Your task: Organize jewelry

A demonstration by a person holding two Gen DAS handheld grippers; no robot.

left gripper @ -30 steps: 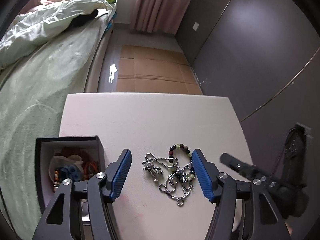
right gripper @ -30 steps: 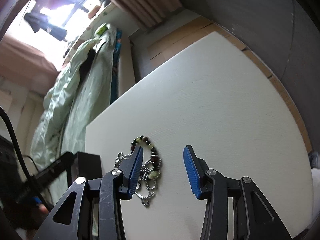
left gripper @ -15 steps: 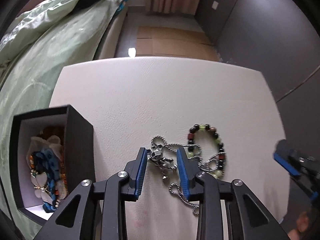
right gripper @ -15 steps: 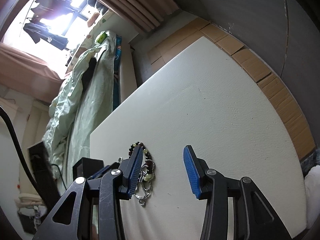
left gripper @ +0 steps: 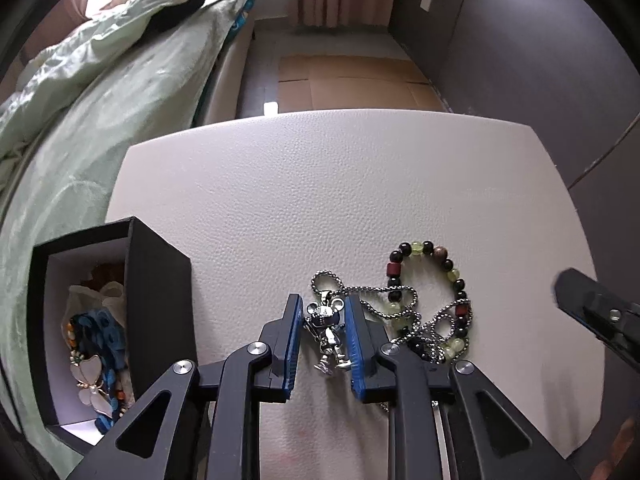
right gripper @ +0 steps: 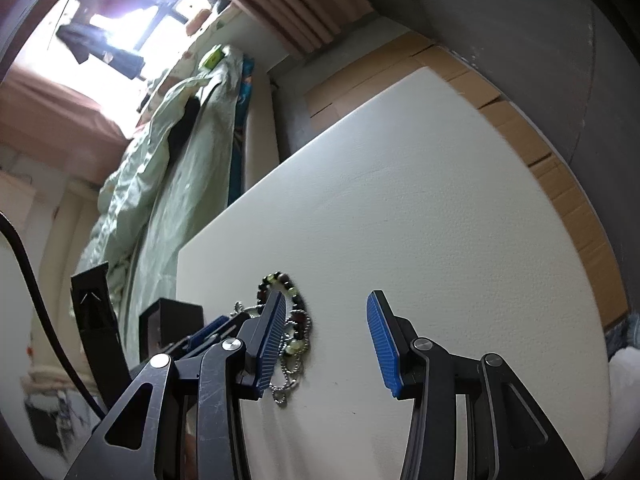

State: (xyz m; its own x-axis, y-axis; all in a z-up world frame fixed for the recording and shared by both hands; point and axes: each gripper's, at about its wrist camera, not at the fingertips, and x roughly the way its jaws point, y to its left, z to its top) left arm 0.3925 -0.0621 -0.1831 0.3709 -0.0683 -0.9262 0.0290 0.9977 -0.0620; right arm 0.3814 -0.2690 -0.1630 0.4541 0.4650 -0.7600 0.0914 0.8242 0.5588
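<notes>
A silver chain necklace point(left gripper: 374, 290) with a mouse-shaped pendant point(left gripper: 328, 330) lies on the white table point(left gripper: 340, 184), tangled with a beaded bracelet point(left gripper: 434, 280) of dark, green and red beads. My left gripper point(left gripper: 323, 322) is low over the table, its blue pads on both sides of the pendant and nearly touching it. A black jewelry box point(left gripper: 156, 304) with several pieces inside stands open at the left. My right gripper point(right gripper: 326, 322) is open and empty, just right of the bracelet point(right gripper: 294, 312) and chain point(right gripper: 288, 376). The left gripper shows in the right wrist view point(right gripper: 218, 328).
A bed with a green quilt point(left gripper: 100, 92) runs along the table's left side. Cardboard sheets point(left gripper: 352, 84) cover the floor beyond the far edge. A dark wall point(left gripper: 540, 60) is at the right. The right gripper's tip point(left gripper: 592, 312) shows at the right edge.
My left gripper moved left onto the pendant and narrowed from wide open to a close gap around it. The right gripper stayed open and tilted slightly.
</notes>
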